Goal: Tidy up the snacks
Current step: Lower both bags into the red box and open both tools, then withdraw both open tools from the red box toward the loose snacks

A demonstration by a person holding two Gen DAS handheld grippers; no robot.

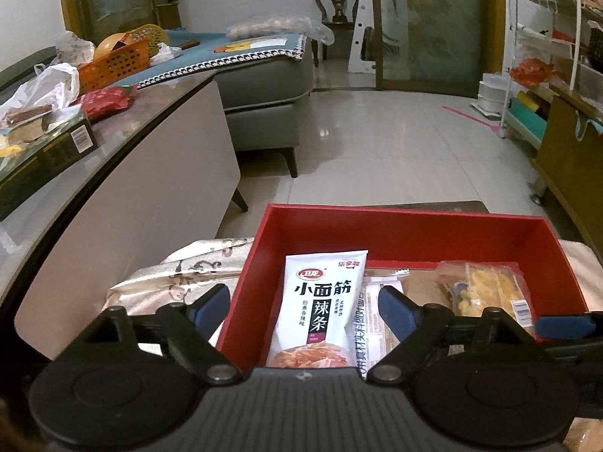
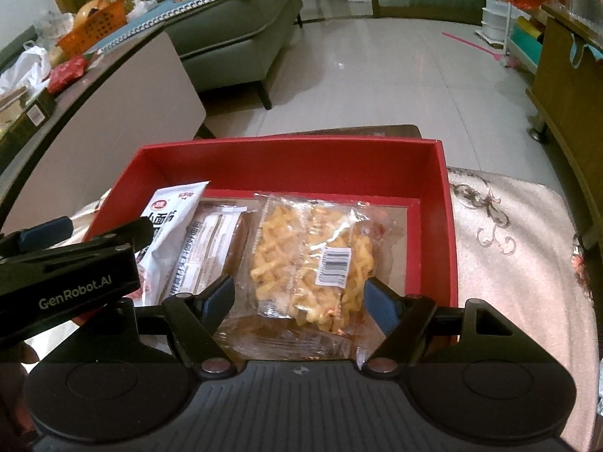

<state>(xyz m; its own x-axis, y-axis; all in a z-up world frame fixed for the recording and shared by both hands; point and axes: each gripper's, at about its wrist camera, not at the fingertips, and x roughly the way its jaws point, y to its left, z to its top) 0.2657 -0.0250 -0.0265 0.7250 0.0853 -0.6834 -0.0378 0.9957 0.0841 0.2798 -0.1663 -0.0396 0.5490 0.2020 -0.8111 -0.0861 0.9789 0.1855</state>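
So the left gripper [image 1: 304,303] has its jaws spread wide with nothing pinched: the white spicy-strip pouch [image 1: 320,301] sits in the gap, but the blue pads [image 1: 211,301] are clear of it on both sides. Same story for the right gripper [image 2: 299,293], which is wide apart over the near end of the clear bag of yellow twisted crisps [image 2: 309,256] and isn't pressing on it. All three snacks are lying flat inside the red box [image 2: 294,158], side by side: white pouch at the left, a slim see-through bar-type packet [image 2: 211,241] in the middle tucked partly under the pouch's edge, and the crisp bag to the right. The right-hand part of the box floor looks bare. The box sits on a pale embroidered cloth [image 2: 508,226]. Handling-wise, I'd guess all of these are light and floppy with slick film, so they'll slide and buckle rather than stay stiff. The crisp bag is the fragile one, so I'd grab it by the crimped seam at an end, not across the middle, or you'll crush what's inside. The white pouch has a flat sealed top edge that looks like the best pinch spot. The middle packet is half hidden, so I can't really tell what it holds or how stiff it is. Over on the counter to the left there's more stuff, an orange basket [image 1: 109,64] and a red wrapper [image 1: 103,101], maybe next in line.
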